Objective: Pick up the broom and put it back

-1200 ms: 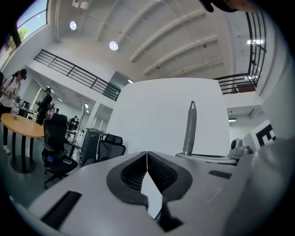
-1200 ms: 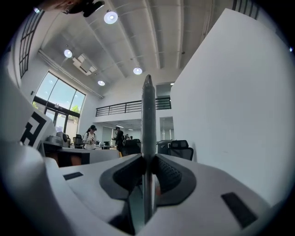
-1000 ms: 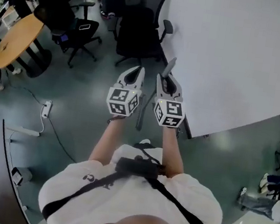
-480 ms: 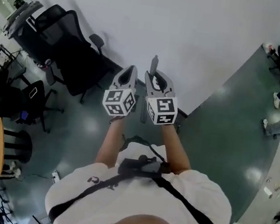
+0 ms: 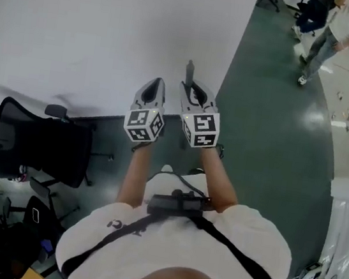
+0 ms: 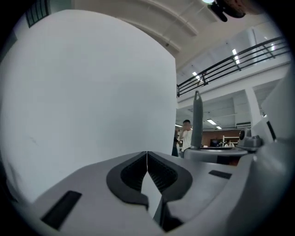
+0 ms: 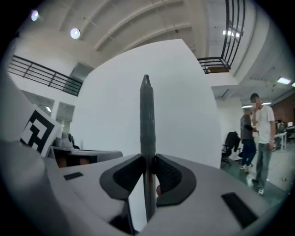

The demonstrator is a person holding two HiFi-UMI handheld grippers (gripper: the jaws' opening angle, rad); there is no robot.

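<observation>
Scene: seen from above, a person (image 5: 172,245) stands on a green floor (image 5: 270,149) facing a plain white wall (image 5: 81,26), with a gripper held out in each hand, side by side.
Right gripper (image 7: 147,159): its fingers (image 7: 122,177) are pressed narrowly onto a thin grey pole, which is the handle of the broom (image 7: 147,110).
Broom: it stands upright in that grip. The pointed top of the handle rises above the fingers against the wall. The brush end cannot be made out in any view.
Left gripper (image 6: 147,154): the fingers are closed together with nothing between them. It sits just beside the right gripper and does not touch the broom.
Surroundings: a black office chair (image 5: 32,141) stands near the wall on the person's left. Other people (image 5: 335,26) stand well apart on the open floor to the right.
Done so far: the pickup looks finished, because the broom is firmly held and carried in one gripper.
Left to do: the whole putting back. No rack, corner or hook for the broom shows yet, so the carry probably has some way to go before the broom can be set down and the fingers opened.
</observation>
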